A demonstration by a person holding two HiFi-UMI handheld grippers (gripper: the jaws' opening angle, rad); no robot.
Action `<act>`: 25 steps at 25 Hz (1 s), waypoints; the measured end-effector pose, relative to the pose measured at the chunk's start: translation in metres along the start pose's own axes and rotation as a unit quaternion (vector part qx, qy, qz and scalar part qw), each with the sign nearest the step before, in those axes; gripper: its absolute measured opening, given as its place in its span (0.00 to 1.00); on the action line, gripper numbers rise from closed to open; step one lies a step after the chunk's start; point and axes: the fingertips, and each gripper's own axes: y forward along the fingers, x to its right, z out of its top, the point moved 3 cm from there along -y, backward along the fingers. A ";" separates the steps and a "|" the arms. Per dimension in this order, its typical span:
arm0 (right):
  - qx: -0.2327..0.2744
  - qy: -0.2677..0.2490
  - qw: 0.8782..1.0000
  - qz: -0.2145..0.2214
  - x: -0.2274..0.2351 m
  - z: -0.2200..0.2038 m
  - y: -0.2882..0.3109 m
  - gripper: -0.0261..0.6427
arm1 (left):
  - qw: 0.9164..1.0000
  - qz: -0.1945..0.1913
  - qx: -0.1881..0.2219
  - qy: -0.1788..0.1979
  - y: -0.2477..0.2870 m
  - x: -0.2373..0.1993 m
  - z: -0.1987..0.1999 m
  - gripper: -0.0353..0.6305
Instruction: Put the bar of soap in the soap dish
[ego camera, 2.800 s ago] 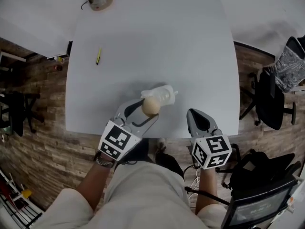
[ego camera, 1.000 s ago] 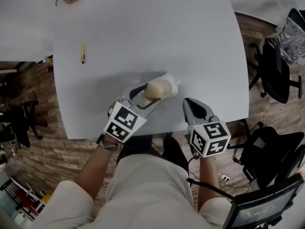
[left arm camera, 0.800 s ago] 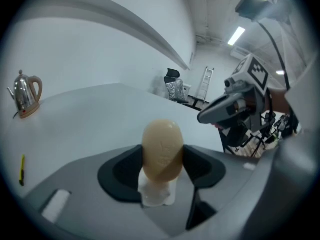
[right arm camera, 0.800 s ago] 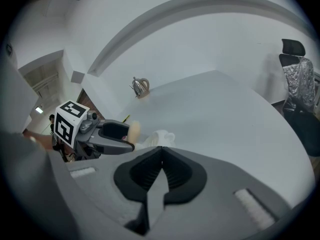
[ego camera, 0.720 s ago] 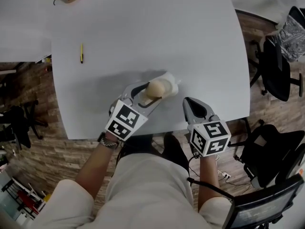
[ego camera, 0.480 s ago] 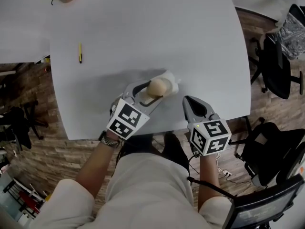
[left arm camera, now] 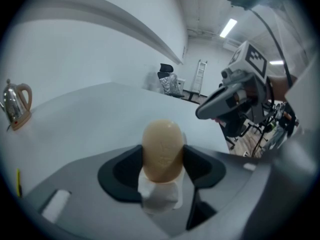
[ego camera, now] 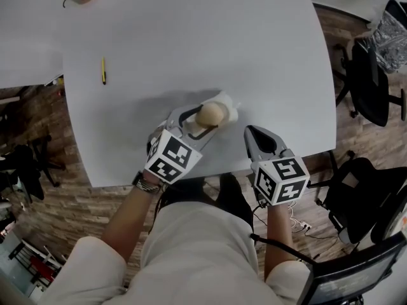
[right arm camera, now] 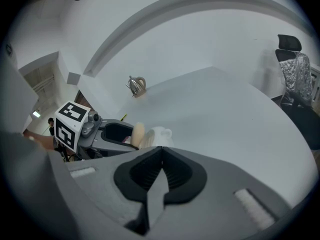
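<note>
Bar of soap [ego camera: 210,114] has closed on the soap dish [ego camera: 229,110], mid-frame, clamped by the left gripper [ego camera: 202,121]; right gripper [ego camera: 257,136] jaws together, empty. Risk: an off-centre release tips the dish.

The beige, oval bar of soap [ego camera: 210,114] stands on edge, clamped in the left gripper [left arm camera: 162,159], directly above the white soap dish [ego camera: 228,108] at centre frame.

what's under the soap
The white dish sits just under the soap, which the left gripper grips. The soap covers the dish's middle, so contact between them can't be seen.
</note>
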 end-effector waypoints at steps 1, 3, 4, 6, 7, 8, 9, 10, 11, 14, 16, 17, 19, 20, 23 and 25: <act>0.000 0.001 1.000 -0.001 0.000 0.000 0.000 0.04 | 1.000 0.000 -0.002 0.004 0.001 0.000 0.000 0.46; 0.000 0.004 1.000 -0.001 0.000 0.000 0.001 0.04 | 1.000 -0.002 -0.009 0.013 0.002 -0.001 -0.001 0.46; 0.000 0.006 1.000 -0.001 0.001 0.000 0.002 0.04 | 1.000 -0.003 -0.012 0.017 0.003 -0.001 -0.001 0.46; -0.002 0.009 1.000 -0.002 0.001 -0.002 0.003 0.04 | 1.000 -0.006 -0.018 0.023 0.005 -0.001 -0.003 0.46; -0.003 0.010 1.000 -0.002 0.002 -0.003 0.003 0.04 | 0.999 -0.008 -0.020 0.025 0.006 0.000 -0.004 0.46; -0.003 0.011 1.000 -0.003 0.003 -0.003 0.003 0.04 | 0.999 -0.009 -0.022 0.028 0.007 0.000 -0.004 0.46; -0.004 0.012 1.000 -0.003 0.004 -0.003 0.003 0.04 | 0.999 -0.010 -0.024 0.032 0.008 0.000 -0.005 0.46; -0.004 0.012 1.000 -0.003 0.004 -0.003 0.003 0.04 | 0.999 -0.010 -0.026 0.036 0.009 0.001 -0.005 0.46; -0.004 0.013 1.000 -0.004 0.005 -0.003 0.003 0.04 | 0.999 -0.010 -0.028 0.039 0.010 0.001 -0.005 0.46; -0.004 0.013 1.000 -0.004 0.006 -0.002 0.004 0.04 | 0.998 -0.011 -0.033 0.047 0.011 0.001 -0.006 0.46; -0.005 0.014 1.000 -0.003 0.006 -0.002 0.005 0.04 | 0.998 -0.010 -0.033 0.051 0.012 0.000 -0.006 0.46; -0.005 0.014 1.000 -0.002 0.006 -0.003 0.005 0.04 | 0.998 -0.009 -0.033 0.053 0.012 0.001 -0.006 0.46; -0.006 0.014 1.000 -0.001 0.005 -0.004 0.006 0.04 | 0.998 -0.009 -0.033 0.057 0.013 0.002 -0.007 0.46; -0.006 0.014 1.000 -0.001 0.005 -0.004 0.006 0.04 | 0.998 -0.010 -0.033 0.059 0.013 0.002 -0.007 0.46; -0.008 0.013 1.000 0.001 0.005 -0.005 0.007 0.04 | 0.998 -0.010 -0.031 0.062 0.014 0.003 -0.007 0.46; -0.010 0.013 1.000 0.001 0.005 -0.006 0.007 0.04 | 0.998 -0.008 -0.028 0.060 0.014 0.003 -0.007 0.46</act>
